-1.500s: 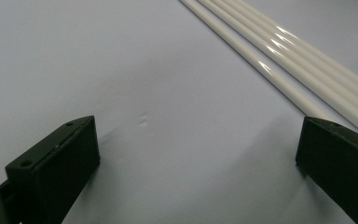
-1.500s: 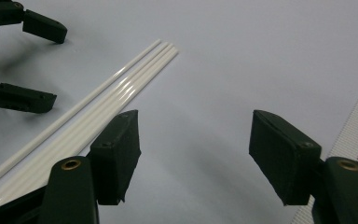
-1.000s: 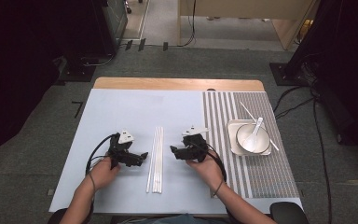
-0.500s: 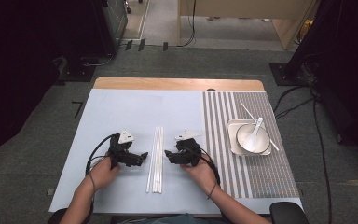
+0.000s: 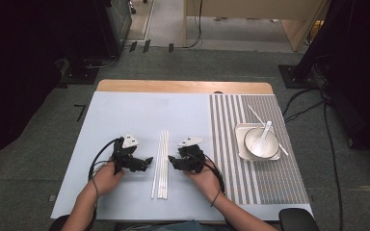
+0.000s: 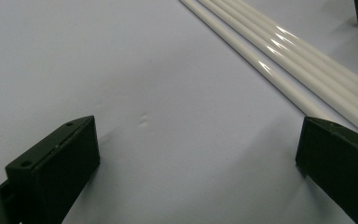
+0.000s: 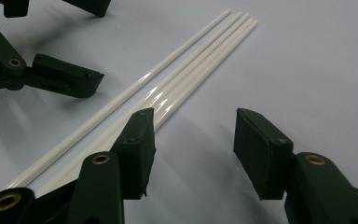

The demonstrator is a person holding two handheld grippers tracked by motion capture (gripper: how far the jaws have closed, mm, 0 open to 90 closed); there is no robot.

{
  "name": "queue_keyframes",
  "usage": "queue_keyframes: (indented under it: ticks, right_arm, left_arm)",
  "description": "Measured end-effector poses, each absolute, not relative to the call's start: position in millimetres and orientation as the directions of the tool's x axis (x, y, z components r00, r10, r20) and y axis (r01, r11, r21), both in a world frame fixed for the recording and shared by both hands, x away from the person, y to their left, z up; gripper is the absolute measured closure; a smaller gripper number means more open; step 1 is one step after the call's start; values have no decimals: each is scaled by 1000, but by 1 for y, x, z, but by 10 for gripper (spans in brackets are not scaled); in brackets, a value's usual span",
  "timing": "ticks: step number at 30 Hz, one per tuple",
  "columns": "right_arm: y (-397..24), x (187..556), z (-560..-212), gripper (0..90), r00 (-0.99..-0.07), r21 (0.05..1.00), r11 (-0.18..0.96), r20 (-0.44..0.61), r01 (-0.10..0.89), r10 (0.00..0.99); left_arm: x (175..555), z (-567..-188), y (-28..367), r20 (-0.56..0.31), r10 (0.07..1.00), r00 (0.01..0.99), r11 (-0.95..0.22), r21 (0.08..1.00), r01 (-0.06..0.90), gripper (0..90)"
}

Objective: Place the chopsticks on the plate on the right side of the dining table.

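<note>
A bundle of white rods (image 5: 161,163) is laid lengthwise on the pale blue mat (image 5: 125,115), between the two hands. The left gripper (image 5: 142,162) is held low at the rods' left, jaws spread wide with only bare mat between them. The right gripper (image 5: 173,162) is held low at their right, pointed toward them; its jaws have just been closing, are parted, and nothing is gripped between them. Both forearms are angled inward from the near edge.

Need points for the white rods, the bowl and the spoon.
white rods (image 5: 160,163): high view, middle of the bundle.
bowl (image 5: 270,150): high view, near inner wall.
spoon (image 5: 265,133): high view, handle leaning on the bowl's rim.
</note>
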State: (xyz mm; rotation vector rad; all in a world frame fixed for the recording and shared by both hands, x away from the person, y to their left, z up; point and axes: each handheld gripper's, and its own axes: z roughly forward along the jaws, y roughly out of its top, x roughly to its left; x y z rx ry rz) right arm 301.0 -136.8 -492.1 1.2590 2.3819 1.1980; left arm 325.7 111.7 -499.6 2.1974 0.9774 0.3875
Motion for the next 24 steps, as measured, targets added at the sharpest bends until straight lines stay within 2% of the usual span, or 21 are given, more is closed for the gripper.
queue_keyframes:
  ticks: [24]
  right_arm:
    - [-123, 294, -496, 579, -652, 740, 328, 193, 587, 733]
  left_arm:
    - [326, -500, 112, -7, 741, 672, -478, 697, 534, 0]
